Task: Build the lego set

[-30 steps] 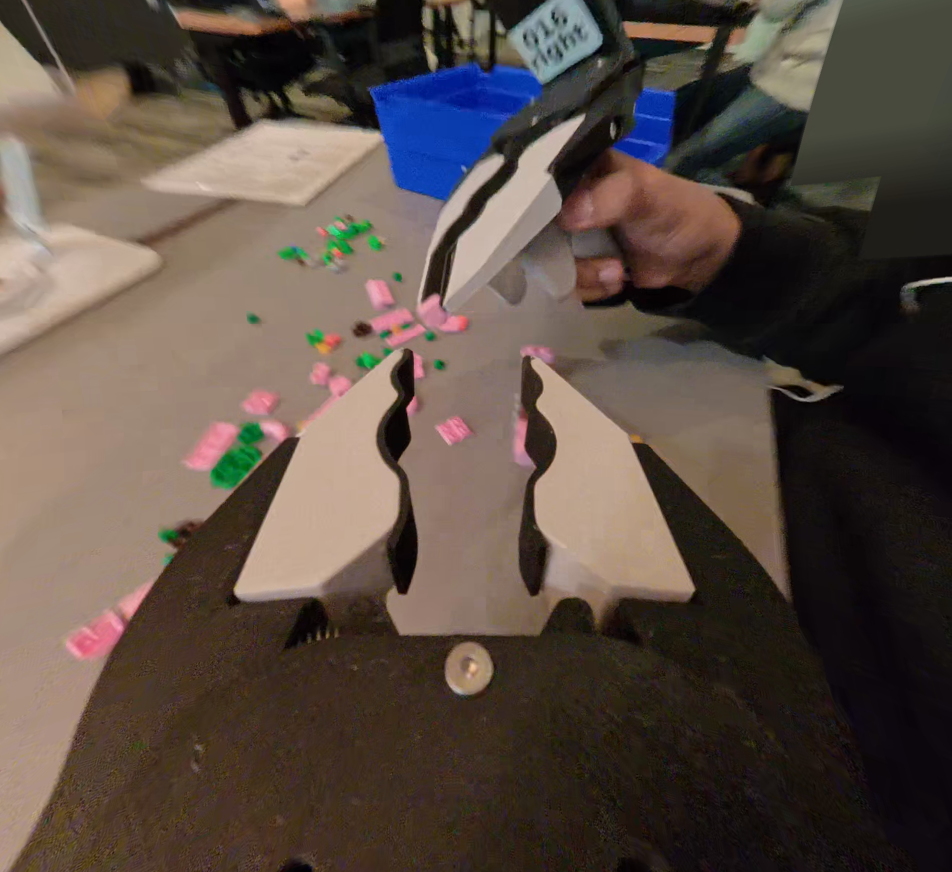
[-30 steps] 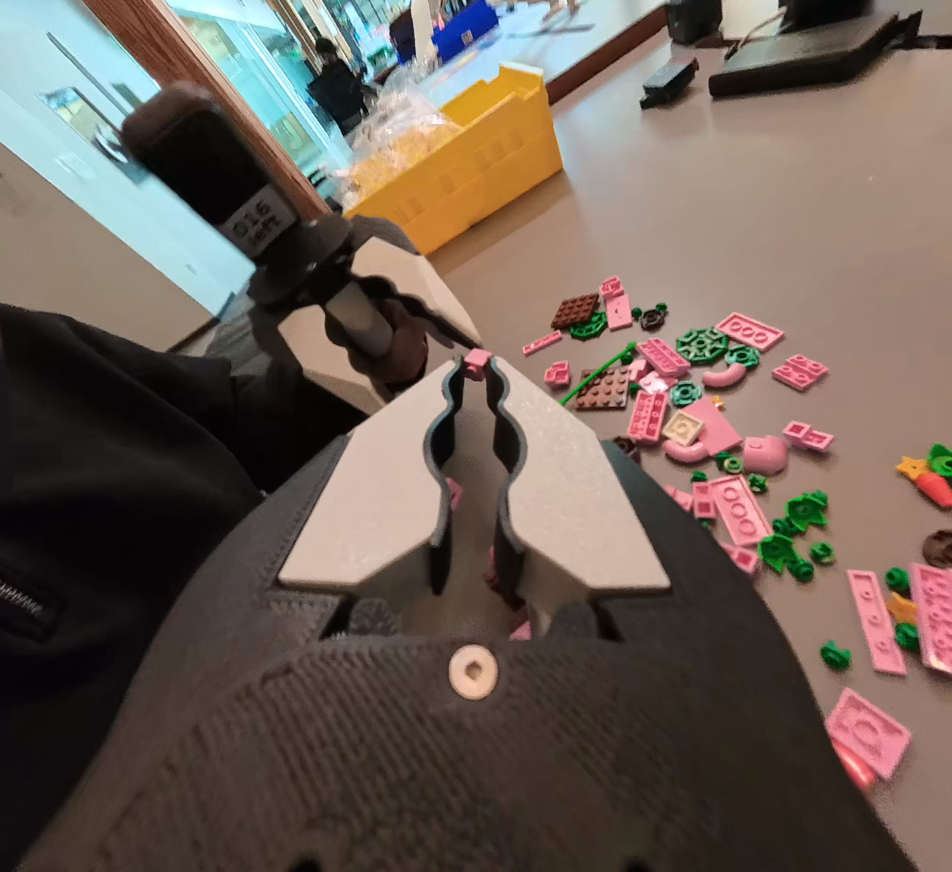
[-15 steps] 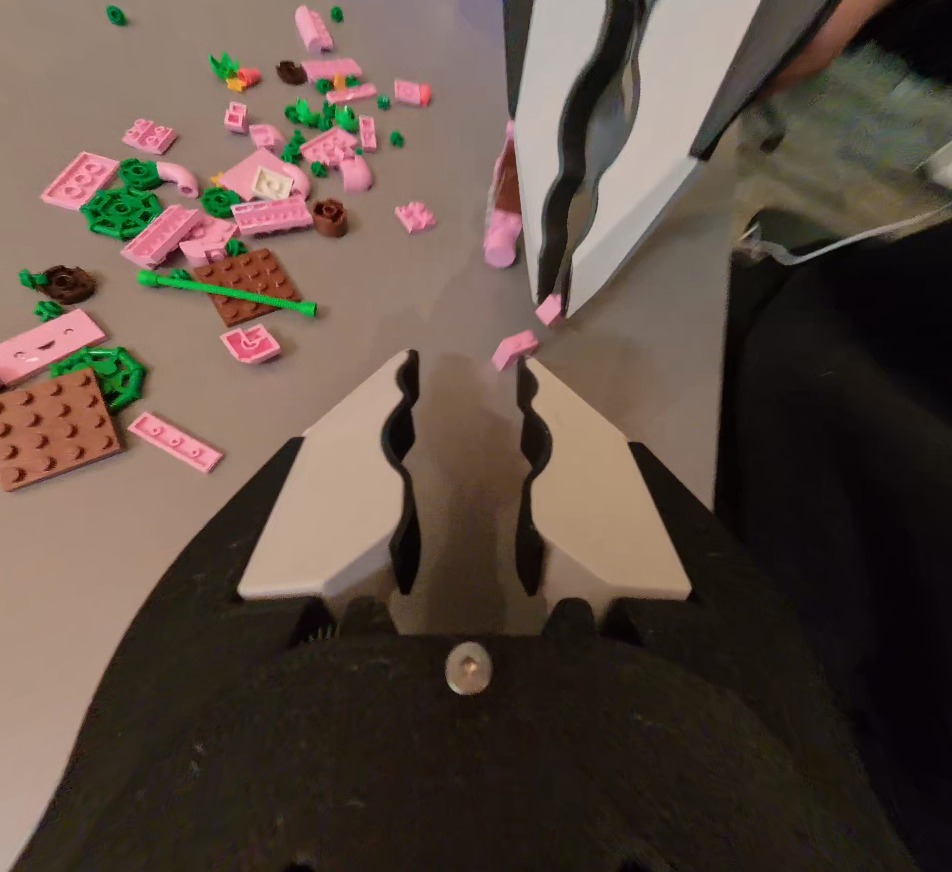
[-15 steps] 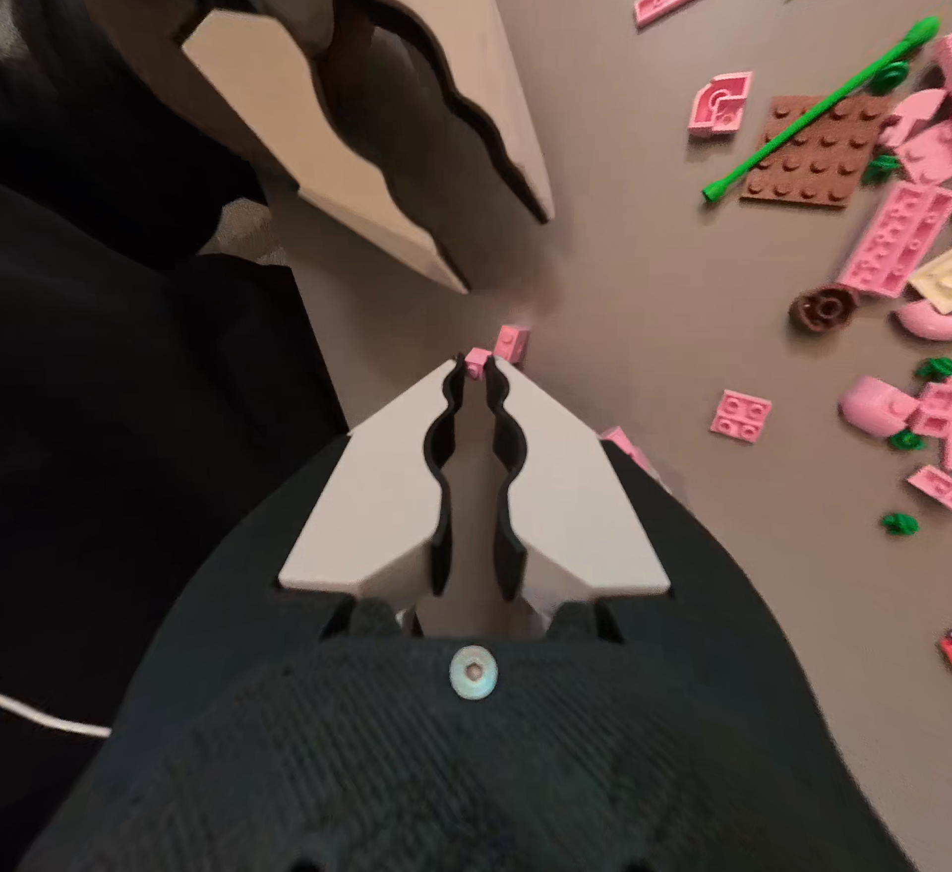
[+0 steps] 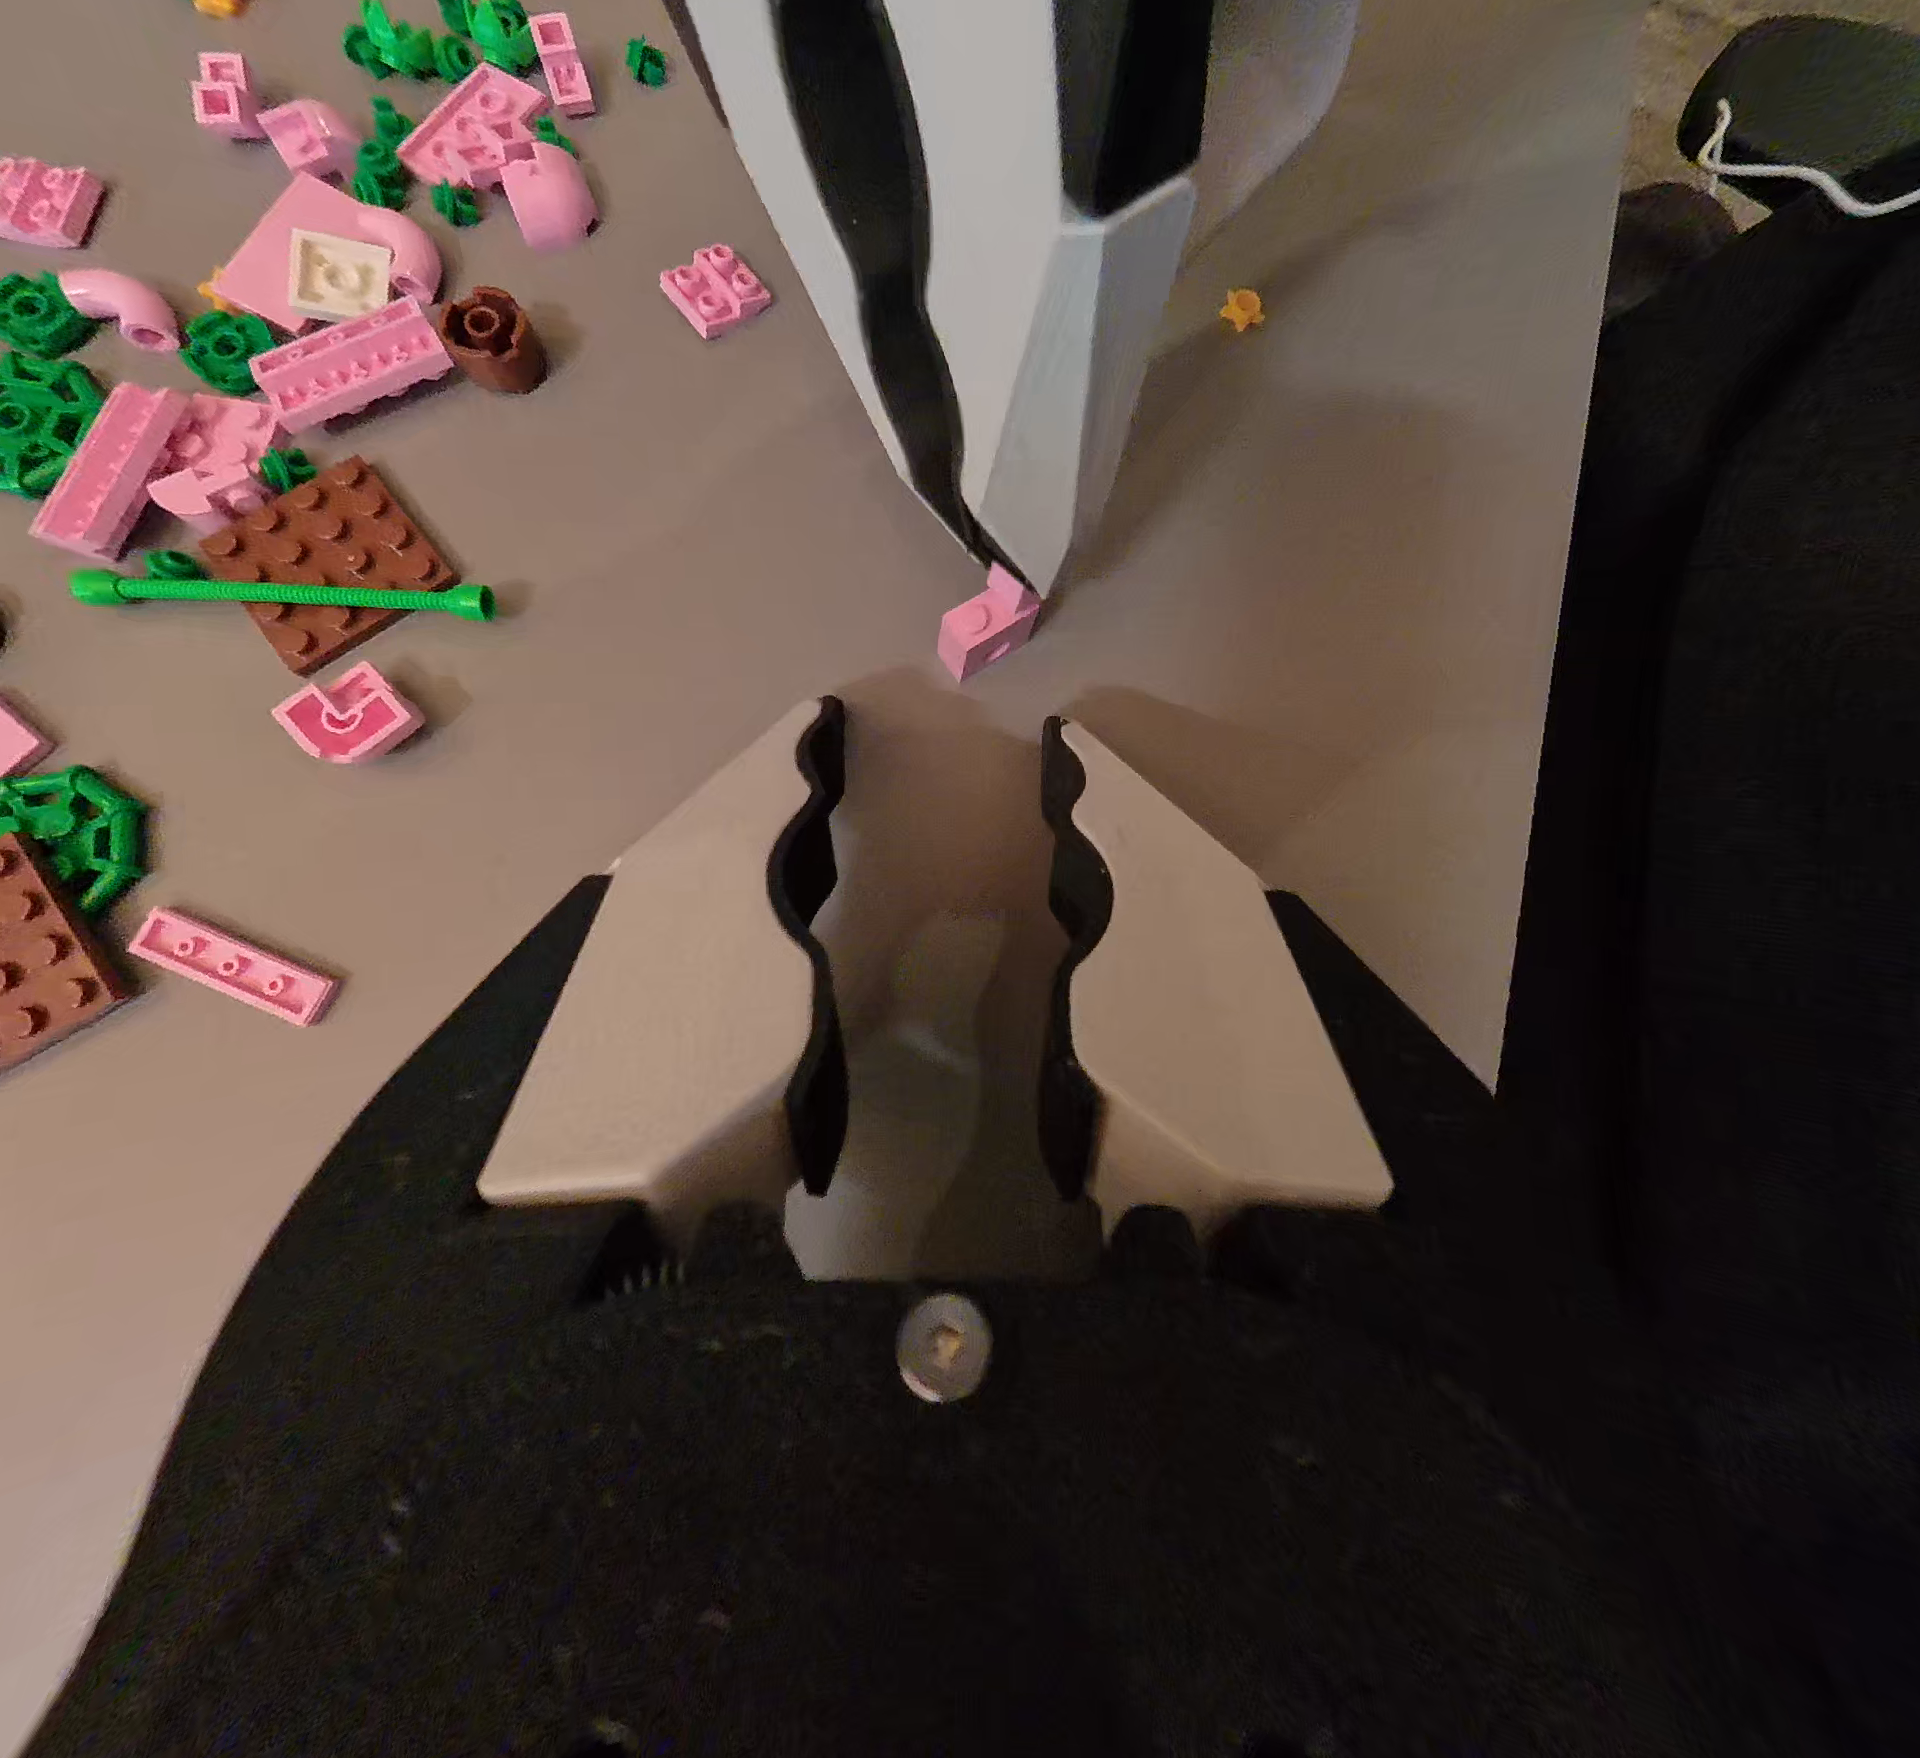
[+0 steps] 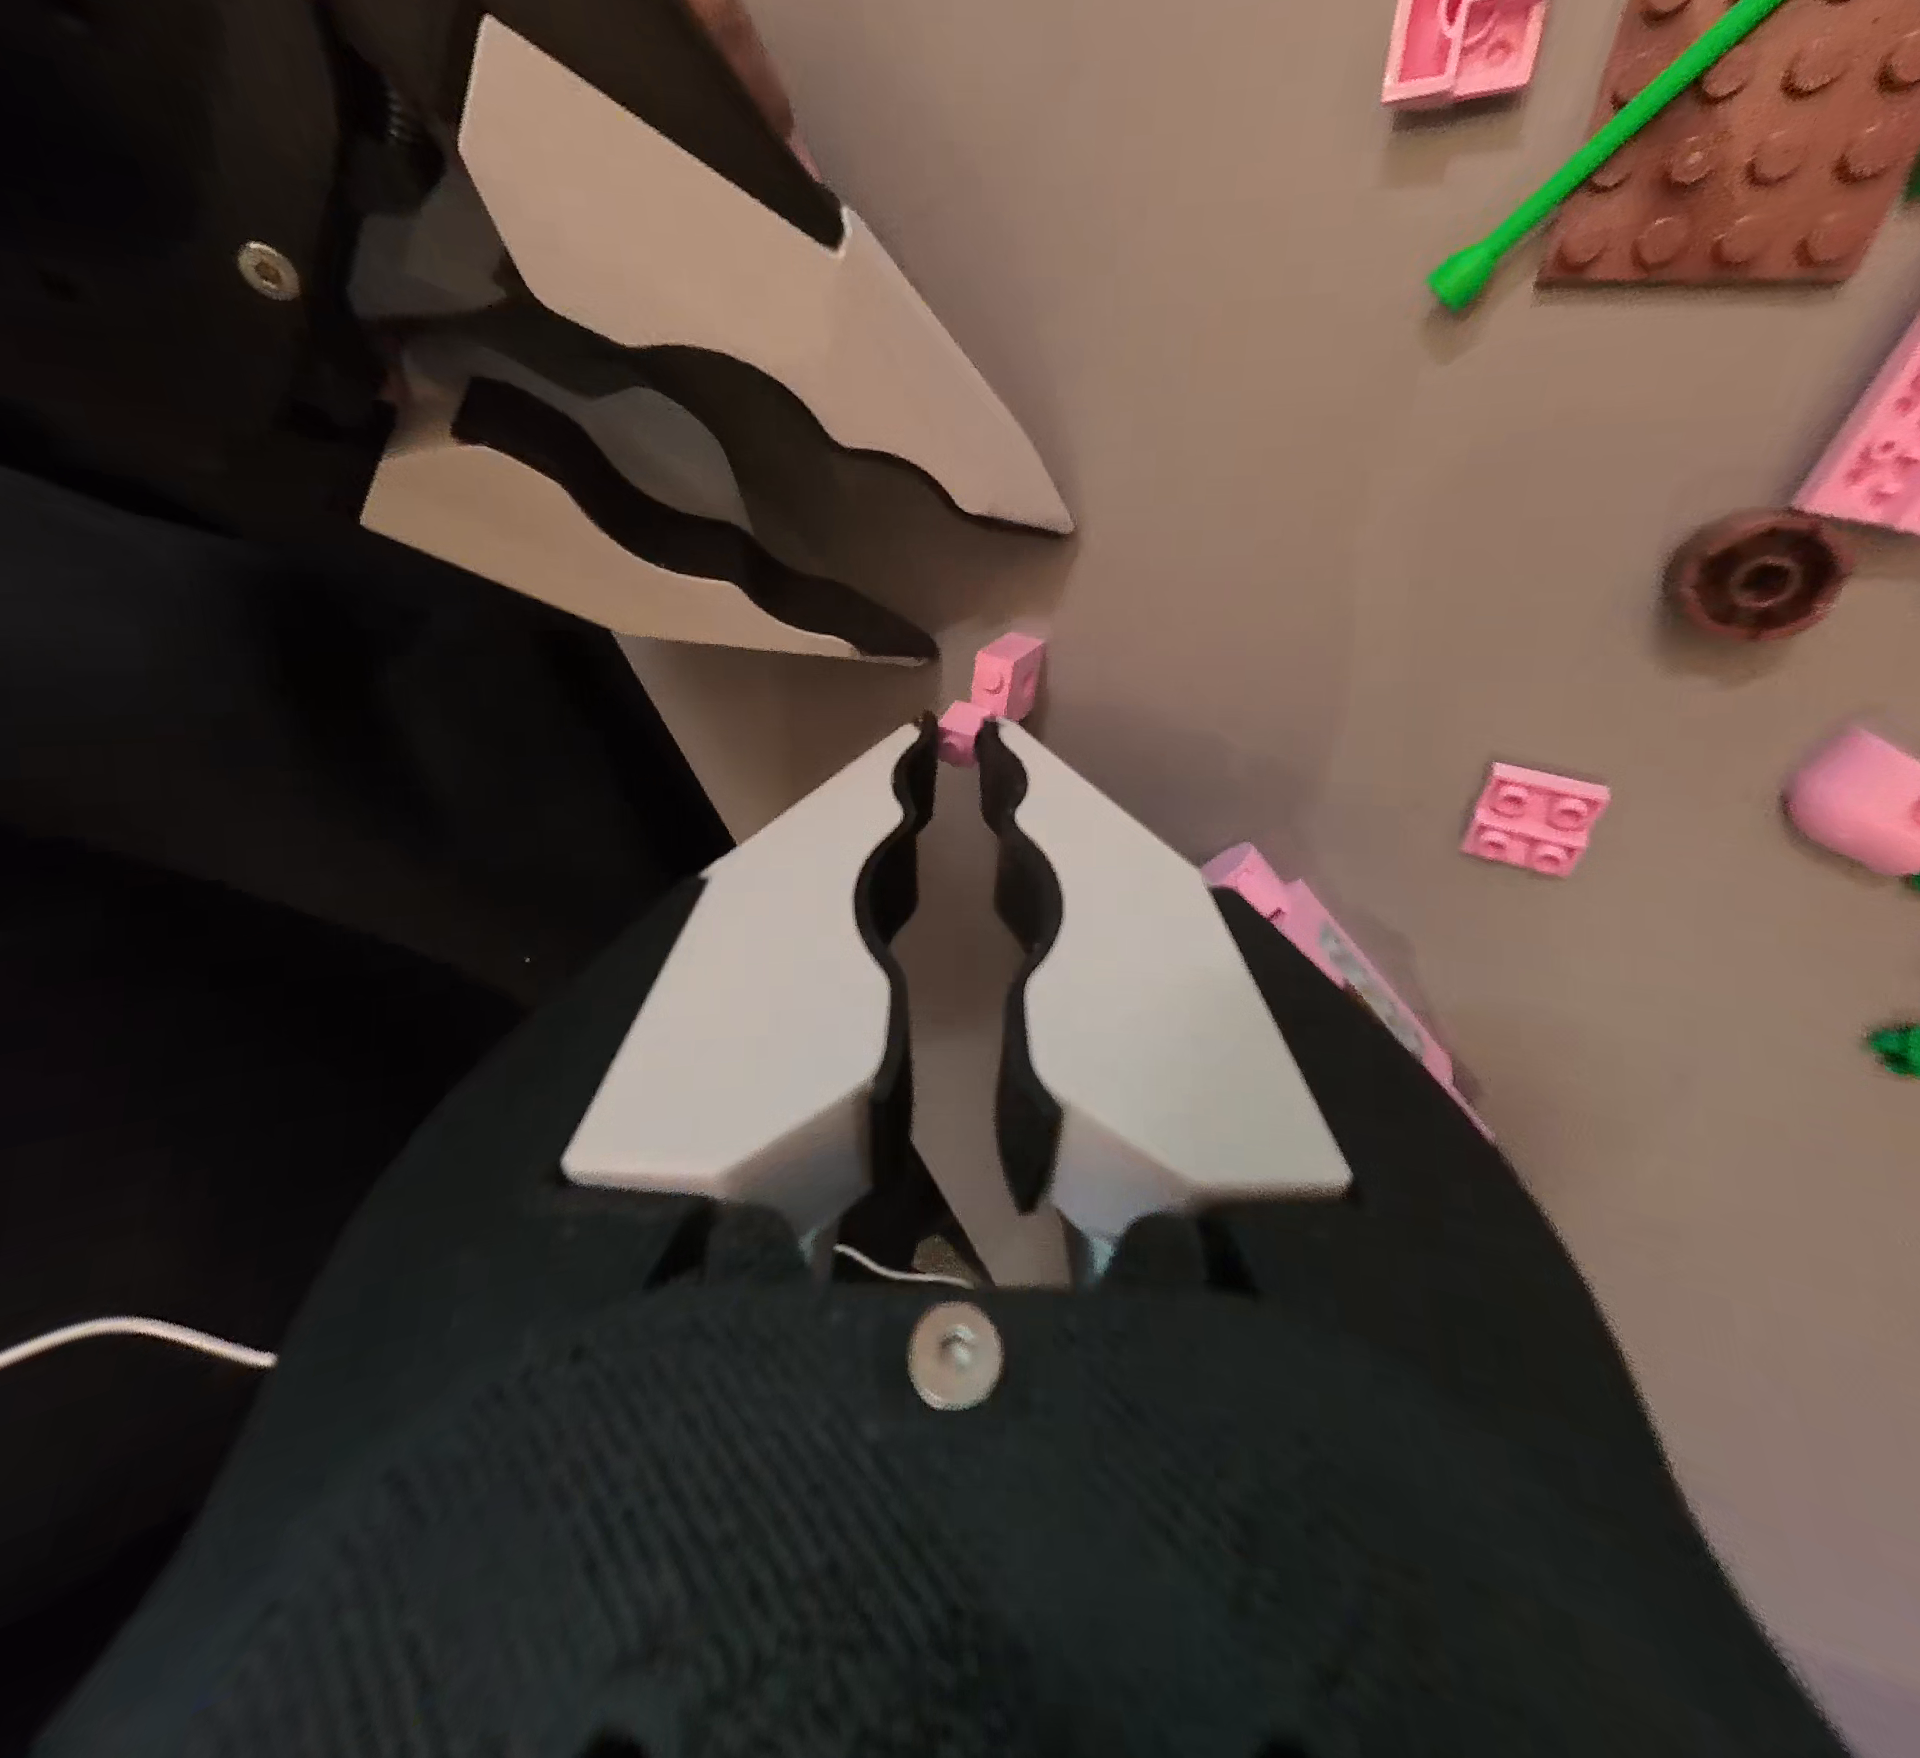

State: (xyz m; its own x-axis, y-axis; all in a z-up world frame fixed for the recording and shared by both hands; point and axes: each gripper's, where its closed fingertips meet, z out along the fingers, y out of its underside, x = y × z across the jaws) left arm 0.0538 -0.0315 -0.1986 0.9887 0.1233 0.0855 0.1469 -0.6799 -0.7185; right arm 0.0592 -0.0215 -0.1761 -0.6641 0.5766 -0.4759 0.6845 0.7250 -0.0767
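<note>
Left wrist view, left to right: loose pink, green and brown pieces fill the upper left, among them a brown plate point(image 5: 330, 561) with a green rod point(image 5: 281, 592) lying across it. At centre, the left gripper point(image 5: 940, 721) stands open and empty. Just beyond its tips a small pink brick point(image 5: 987, 632) rests on the grey table point(image 5: 644, 835). The right gripper point(image 5: 1013, 578) comes down from the top, tips touching that brick.

Right wrist view: its fingertips pinch a tiny pink piece point(image 6: 961, 736), nearly closed, just beside the brick.
</note>
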